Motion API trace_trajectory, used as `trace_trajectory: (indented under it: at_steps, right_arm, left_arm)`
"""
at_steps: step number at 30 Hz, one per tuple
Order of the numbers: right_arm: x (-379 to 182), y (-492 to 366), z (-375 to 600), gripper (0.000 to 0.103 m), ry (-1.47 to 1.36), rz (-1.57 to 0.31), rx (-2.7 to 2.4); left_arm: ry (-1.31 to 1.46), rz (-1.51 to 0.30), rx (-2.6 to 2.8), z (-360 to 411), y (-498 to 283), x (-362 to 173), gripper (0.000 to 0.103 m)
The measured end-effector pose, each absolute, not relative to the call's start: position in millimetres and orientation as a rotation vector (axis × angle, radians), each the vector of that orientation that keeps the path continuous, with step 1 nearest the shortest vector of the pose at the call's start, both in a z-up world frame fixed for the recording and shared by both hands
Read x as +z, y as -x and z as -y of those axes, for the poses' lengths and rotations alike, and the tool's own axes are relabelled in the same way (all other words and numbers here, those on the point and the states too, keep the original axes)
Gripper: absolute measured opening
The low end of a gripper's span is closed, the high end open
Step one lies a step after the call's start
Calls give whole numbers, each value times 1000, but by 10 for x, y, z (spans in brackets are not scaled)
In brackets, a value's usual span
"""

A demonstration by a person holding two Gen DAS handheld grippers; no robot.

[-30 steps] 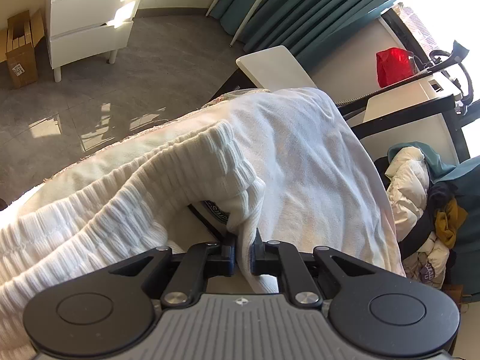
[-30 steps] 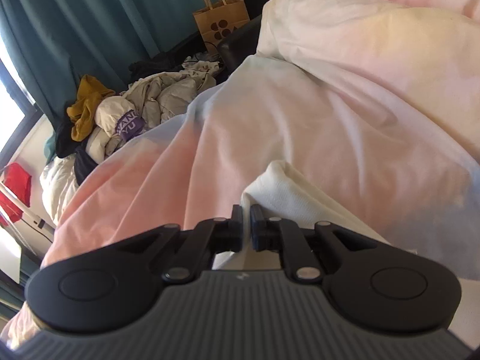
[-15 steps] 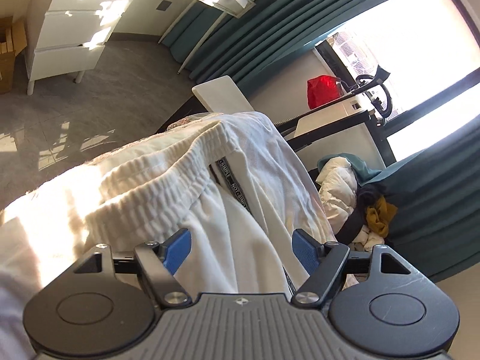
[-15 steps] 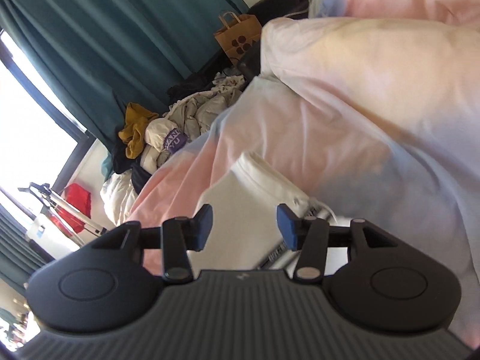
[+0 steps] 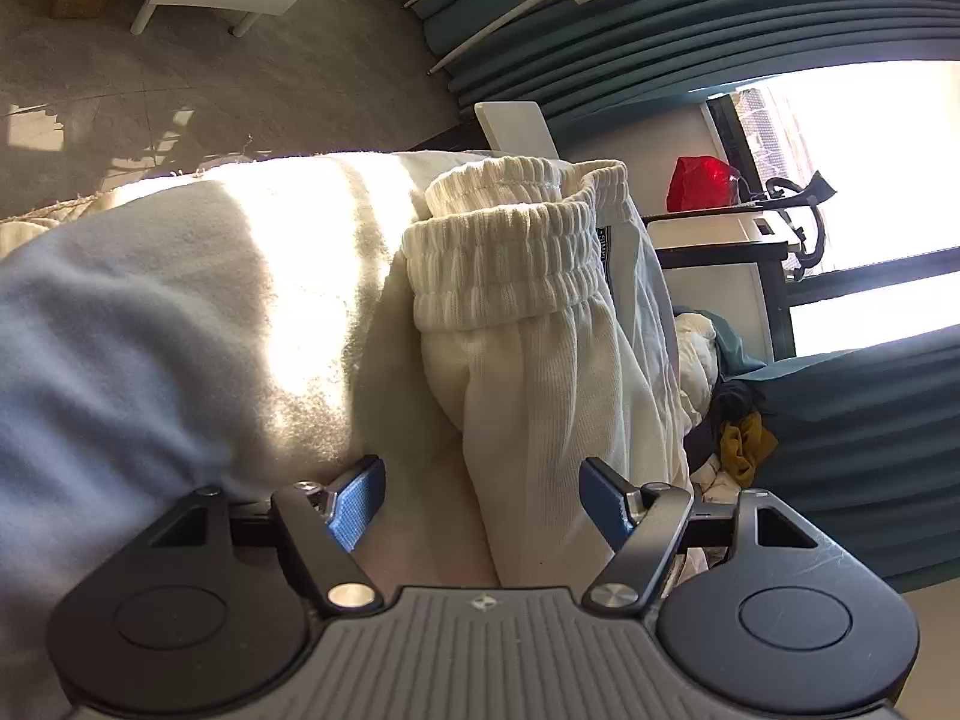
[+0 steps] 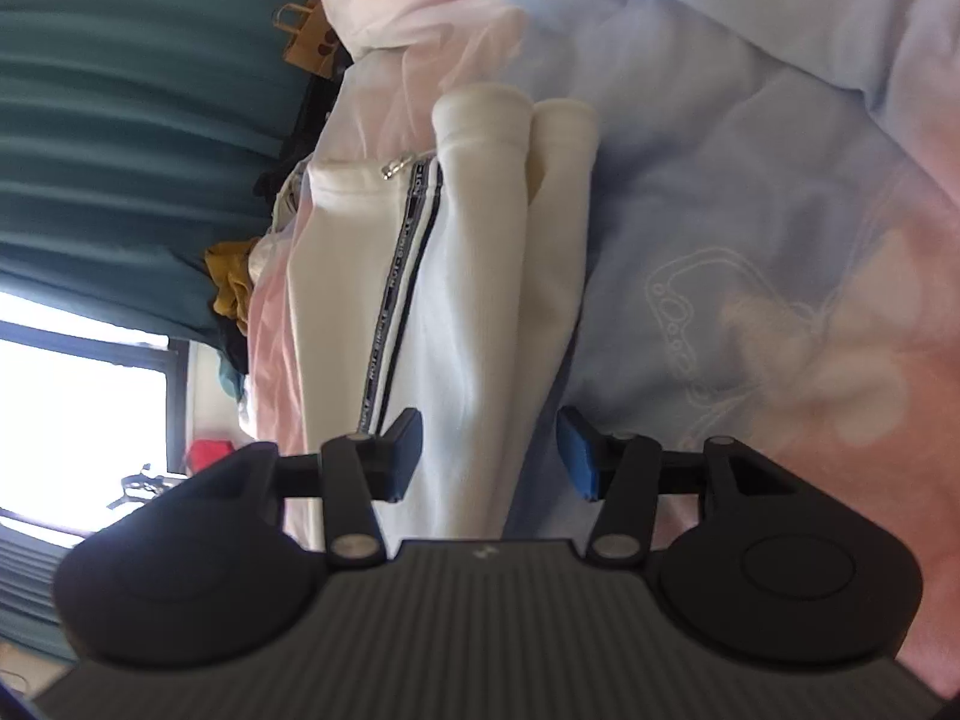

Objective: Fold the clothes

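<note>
White trousers (image 5: 540, 360) lying doubled on a pastel bedspread (image 6: 750, 210), left gripper (image 5: 480, 498) and right gripper (image 6: 489, 450) both wide apart and holding nothing, best closed next on matching edges, waistband (image 5: 504, 264) squared, before folding again.
</note>
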State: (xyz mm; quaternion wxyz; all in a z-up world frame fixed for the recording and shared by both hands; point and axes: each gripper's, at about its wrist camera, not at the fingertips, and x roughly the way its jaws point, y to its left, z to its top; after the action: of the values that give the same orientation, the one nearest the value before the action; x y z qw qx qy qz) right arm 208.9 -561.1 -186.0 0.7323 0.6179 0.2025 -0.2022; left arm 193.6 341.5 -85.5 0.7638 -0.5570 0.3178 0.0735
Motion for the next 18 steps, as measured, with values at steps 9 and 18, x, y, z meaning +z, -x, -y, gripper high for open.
trace_trajectory:
  at_steps: [9,18]
  right_arm:
    - [-2012,-2437,5657,15,-1144,-314,-465]
    - [-1587,-2259,5808,10,-1165,-133,-411]
  left_arm:
    - [1102,-629,177,-3282,-2319,-998,11]
    - [1146,-510,125,-3425,-2245,-748,8]
